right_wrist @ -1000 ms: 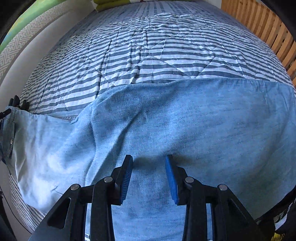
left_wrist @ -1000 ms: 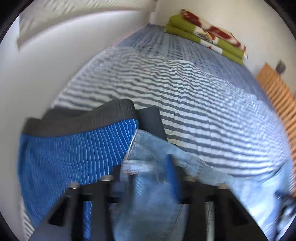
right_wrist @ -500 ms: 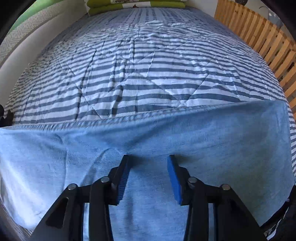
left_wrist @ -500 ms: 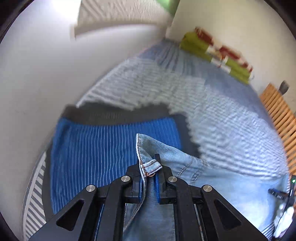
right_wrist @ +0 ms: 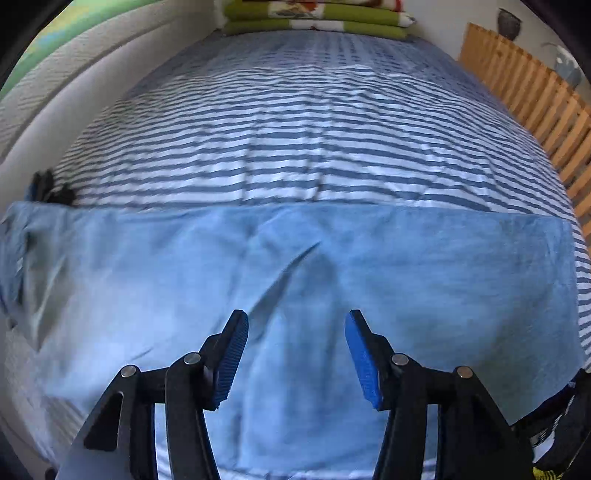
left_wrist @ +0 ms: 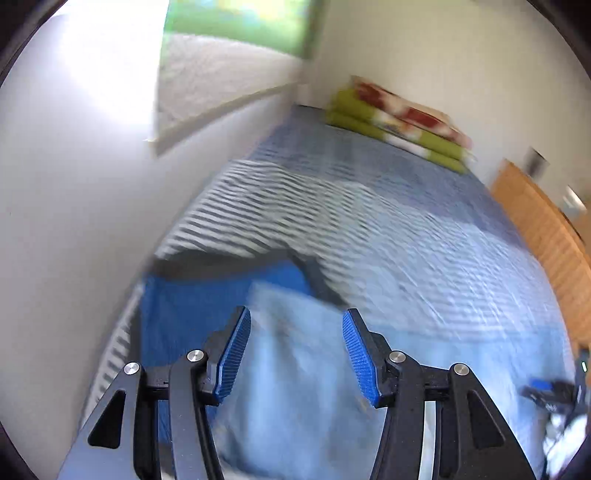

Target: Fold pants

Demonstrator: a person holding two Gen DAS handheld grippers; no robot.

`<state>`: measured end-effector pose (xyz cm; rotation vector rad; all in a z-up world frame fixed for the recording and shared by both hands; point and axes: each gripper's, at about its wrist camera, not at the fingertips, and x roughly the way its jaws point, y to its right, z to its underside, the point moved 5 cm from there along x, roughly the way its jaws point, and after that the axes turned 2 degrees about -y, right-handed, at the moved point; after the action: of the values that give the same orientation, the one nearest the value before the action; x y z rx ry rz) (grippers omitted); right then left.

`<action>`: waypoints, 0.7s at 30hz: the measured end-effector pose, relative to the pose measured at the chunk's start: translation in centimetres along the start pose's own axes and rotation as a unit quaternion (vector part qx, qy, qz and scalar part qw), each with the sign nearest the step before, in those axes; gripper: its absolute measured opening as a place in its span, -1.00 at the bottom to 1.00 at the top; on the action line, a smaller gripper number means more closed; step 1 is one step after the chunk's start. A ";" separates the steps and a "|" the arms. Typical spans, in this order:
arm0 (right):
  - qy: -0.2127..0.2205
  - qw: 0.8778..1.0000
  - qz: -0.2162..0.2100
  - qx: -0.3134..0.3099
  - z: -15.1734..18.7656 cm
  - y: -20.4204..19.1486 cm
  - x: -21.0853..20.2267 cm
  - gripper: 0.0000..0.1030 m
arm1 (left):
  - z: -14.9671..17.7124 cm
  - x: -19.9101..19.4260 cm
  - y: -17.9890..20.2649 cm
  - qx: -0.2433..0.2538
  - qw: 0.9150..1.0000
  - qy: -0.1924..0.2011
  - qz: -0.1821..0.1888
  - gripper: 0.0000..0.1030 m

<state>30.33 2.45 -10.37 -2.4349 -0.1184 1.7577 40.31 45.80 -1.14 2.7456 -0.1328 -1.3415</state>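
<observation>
Left gripper (left_wrist: 295, 354): jaws opening, about half spread, nothing pinched; denim lies below the gap. Right gripper (right_wrist: 295, 354): same, opening, empty. Pants (right_wrist: 295, 280) spread flat just ahead of both, across the striped bedspread (right_wrist: 303, 122); blue ribbed garment (left_wrist: 184, 306) sits left of the left gripper. Before regripping, the person should clear the cloth fully and smooth the diagonal crease ahead of the right gripper.

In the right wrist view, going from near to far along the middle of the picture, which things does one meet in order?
Right claw → light blue jeans → striped bedcover → folded green blanket at the far end.
</observation>
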 end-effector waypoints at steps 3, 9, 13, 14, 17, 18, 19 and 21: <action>-0.018 0.996 -0.065 -0.049 4.4 -6.3 -0.2 -0.03 | 6.4 -2.1 4.9 0.058 0.997 -0.012 0.048 0.08; -0.068 0.990 -0.099 -0.074 9.3 -12.5 3.4 -0.07 | 17.8 -0.8 13.0 0.120 0.987 -0.055 0.094 0.08; -0.059 0.990 -0.057 -0.118 11.3 -15.2 4.7 -0.47 | 21.9 1.0 13.4 0.087 0.988 -0.062 0.110 -0.10; -0.054 0.989 -0.043 -0.130 11.4 -15.7 4.8 -0.48 | 22.5 1.7 13.1 0.068 0.987 -0.080 0.120 -0.15; -0.047 0.991 -0.031 -0.118 10.4 -16.6 5.4 -0.53 | 21.8 2.4 13.1 0.081 0.989 -0.075 0.098 -0.34; -0.044 0.993 -0.030 -0.107 9.9 -16.6 5.5 -0.59 | 21.1 2.4 12.9 0.079 0.991 -0.064 0.091 -0.36; -0.040 0.995 -0.034 -0.086 9.1 -16.3 5.3 -0.63 | 20.7 2.3 12.8 0.067 0.990 -0.064 0.108 -0.37; -0.031 0.997 -0.057 -0.033 7.8 -15.4 4.7 -0.66 | 19.9 2.0 12.7 0.058 0.987 -0.056 0.137 -0.34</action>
<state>24.65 18.81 -14.78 -2.3672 -0.3213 1.8073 25.34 32.29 -13.44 2.6165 -0.5887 -1.4482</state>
